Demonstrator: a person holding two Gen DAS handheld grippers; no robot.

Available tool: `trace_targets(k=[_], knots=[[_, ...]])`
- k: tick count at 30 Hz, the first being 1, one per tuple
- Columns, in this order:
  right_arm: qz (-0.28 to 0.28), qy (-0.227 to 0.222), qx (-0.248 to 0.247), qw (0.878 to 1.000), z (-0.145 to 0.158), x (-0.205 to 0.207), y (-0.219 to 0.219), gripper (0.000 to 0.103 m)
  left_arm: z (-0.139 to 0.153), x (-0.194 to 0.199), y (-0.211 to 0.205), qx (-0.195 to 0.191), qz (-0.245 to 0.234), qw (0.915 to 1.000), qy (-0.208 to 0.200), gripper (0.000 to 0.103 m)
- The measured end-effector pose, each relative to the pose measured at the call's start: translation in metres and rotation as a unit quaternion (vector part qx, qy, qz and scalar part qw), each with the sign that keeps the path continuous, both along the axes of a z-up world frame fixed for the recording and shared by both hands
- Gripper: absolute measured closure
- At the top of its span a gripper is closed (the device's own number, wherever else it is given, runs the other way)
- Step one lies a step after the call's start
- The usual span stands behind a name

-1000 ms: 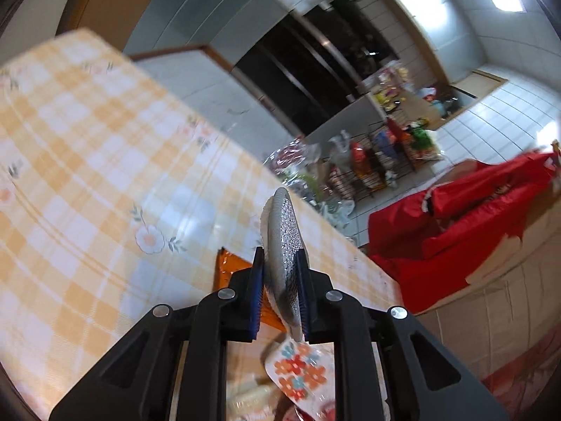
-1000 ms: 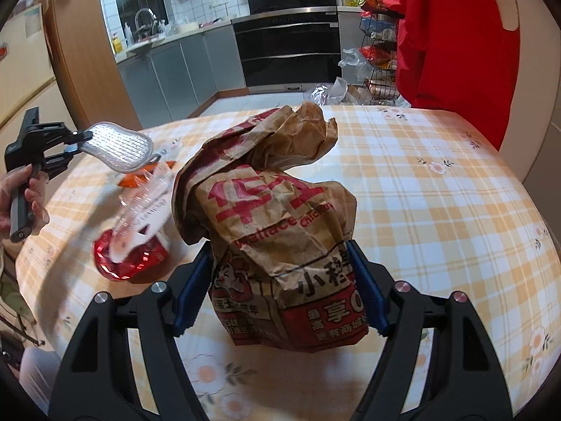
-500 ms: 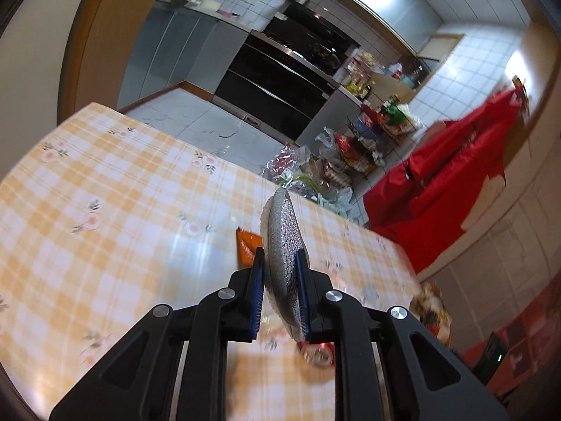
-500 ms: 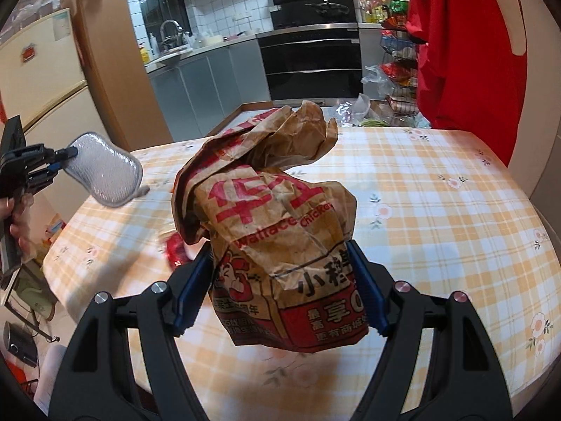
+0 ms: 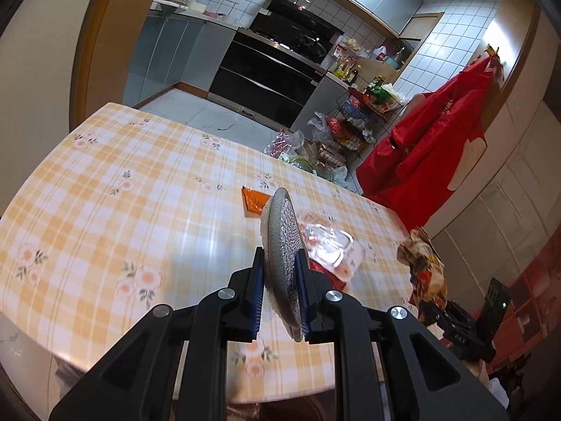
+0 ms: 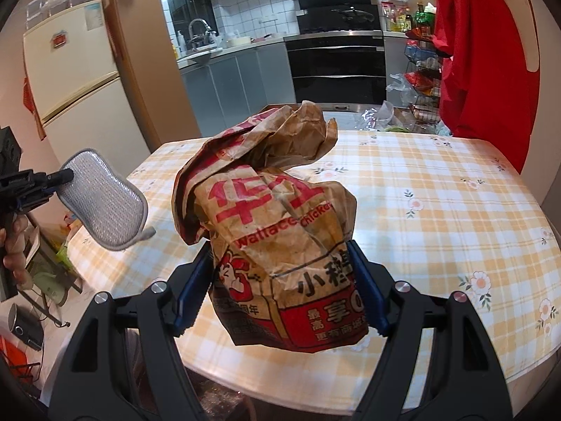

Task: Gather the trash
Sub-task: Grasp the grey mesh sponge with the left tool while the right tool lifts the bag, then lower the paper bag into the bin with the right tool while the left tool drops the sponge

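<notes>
A round-edged surface point(image 5: 105, 182) under a yellow-and-white checked cloth with small flower prints fills the middle of both views. Beyond it lies a tiled kitchen: grey cabinets, a black oven point(image 6: 336, 66) under a hob, a sink by the window, and a wire rack point(image 5: 354, 129) crowded with packets and bags. A red garment point(image 5: 424, 151) hangs on the wall at the surface's far right side, and a cream fridge point(image 6: 70, 80) stands to the left in the right wrist view.

The left gripper point(image 5: 280, 294) has its jaws pressed tight on a silver mesh scrubbing pad point(image 5: 282, 242), held on edge above the cloth. Below and beyond the pad, an orange wrapper point(image 5: 254, 203) lies flat on the cloth, with a clear plastic wrapper point(image 5: 329, 245) nearer and something red partly under it, probably another wrapper.

The right gripper point(image 6: 280, 291) has its jaws spread wide and pinching the sides of a crumpled brown paper bag point(image 6: 277, 217) with red print, lifted clear over the near rim of the surface.

Most of the cloth is bare, especially its left and far parts. The near edge curves away below both grippers, with floor clutter beyond the left rim.
</notes>
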State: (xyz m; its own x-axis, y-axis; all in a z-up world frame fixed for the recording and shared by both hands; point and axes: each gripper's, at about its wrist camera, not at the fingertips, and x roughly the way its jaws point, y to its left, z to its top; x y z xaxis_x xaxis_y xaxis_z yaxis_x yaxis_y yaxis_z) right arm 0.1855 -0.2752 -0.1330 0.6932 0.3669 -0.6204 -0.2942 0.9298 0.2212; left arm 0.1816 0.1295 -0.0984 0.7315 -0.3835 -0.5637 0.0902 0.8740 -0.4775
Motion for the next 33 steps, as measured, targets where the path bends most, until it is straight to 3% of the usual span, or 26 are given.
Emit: trace_targets(k=[12, 33], knots=[[0.03, -0.004, 0.021, 0.999, 0.008, -0.052, 0.024, 0.029, -0.008, -0.084, 0.016, -0.006, 0.019, 0.9997, 0.011, 0.086], [0.072, 0.011, 0.03, 0.997, 0.009, -0.142, 0.044, 0.029, -0.001, -0.167, 0.031, 0.0, 0.048, 0.9986, -0.02, 0.086]])
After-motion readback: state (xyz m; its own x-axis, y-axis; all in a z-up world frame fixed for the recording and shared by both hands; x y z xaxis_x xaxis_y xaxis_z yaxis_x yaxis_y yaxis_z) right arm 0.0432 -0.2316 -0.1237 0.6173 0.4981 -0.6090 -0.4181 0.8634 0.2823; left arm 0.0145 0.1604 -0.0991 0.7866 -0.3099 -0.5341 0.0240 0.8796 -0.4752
